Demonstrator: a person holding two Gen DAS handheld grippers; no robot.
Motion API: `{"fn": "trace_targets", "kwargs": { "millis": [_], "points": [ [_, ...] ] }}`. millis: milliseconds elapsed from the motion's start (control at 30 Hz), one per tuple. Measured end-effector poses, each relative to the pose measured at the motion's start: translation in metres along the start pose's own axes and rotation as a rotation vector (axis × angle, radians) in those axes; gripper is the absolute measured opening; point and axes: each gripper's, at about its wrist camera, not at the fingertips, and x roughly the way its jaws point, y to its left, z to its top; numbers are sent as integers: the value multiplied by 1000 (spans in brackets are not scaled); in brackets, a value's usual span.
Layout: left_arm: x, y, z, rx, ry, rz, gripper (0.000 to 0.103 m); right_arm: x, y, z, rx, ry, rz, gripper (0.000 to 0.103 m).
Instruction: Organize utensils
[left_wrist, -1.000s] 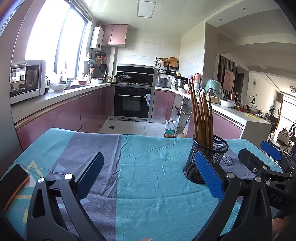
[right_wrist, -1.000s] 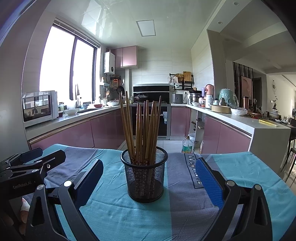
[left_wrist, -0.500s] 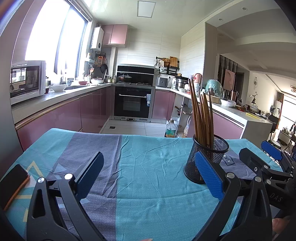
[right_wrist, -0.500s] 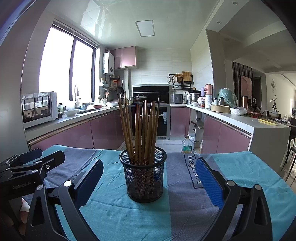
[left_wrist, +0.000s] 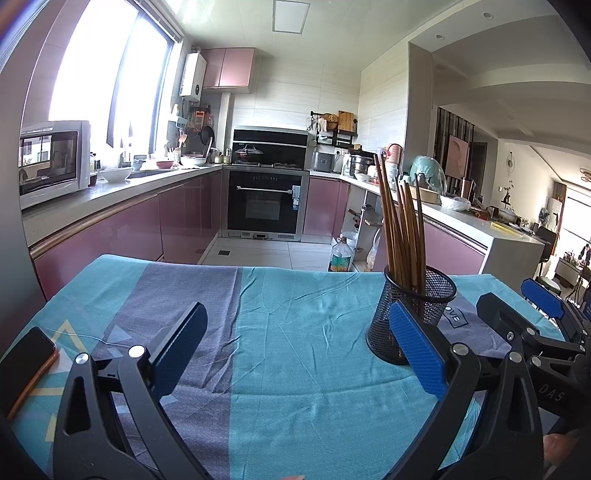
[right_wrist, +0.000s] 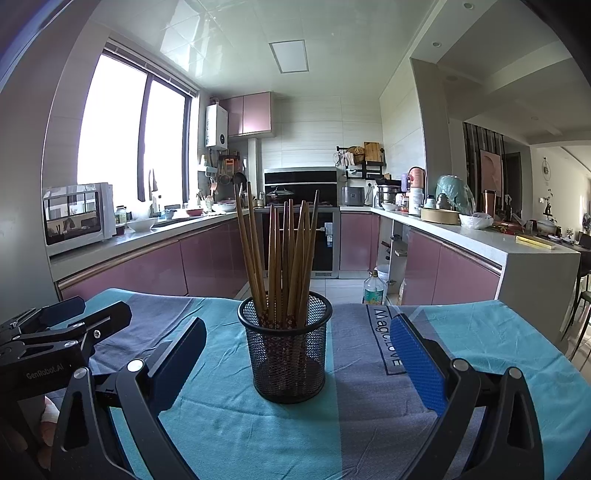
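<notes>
Upright, chopsticks (right_wrist: 284, 258) in mesh cup (right_wrist: 286, 354) (both grippers agape).

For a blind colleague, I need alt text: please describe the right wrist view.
A black mesh cup full of upright wooden chopsticks stands on a teal and grey tablecloth, centred ahead of the open right tool. The left tool enters at the left edge; a kitchen with pink cabinets lies behind.
</notes>
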Motion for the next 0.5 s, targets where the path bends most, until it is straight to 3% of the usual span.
{"fn": "trace_targets", "kwargs": {
  "millis": [500],
  "points": [
    [0, 0, 0, 0, 1, 1, 97, 0, 0, 0, 0, 3, 0, 96]
  ]
}}
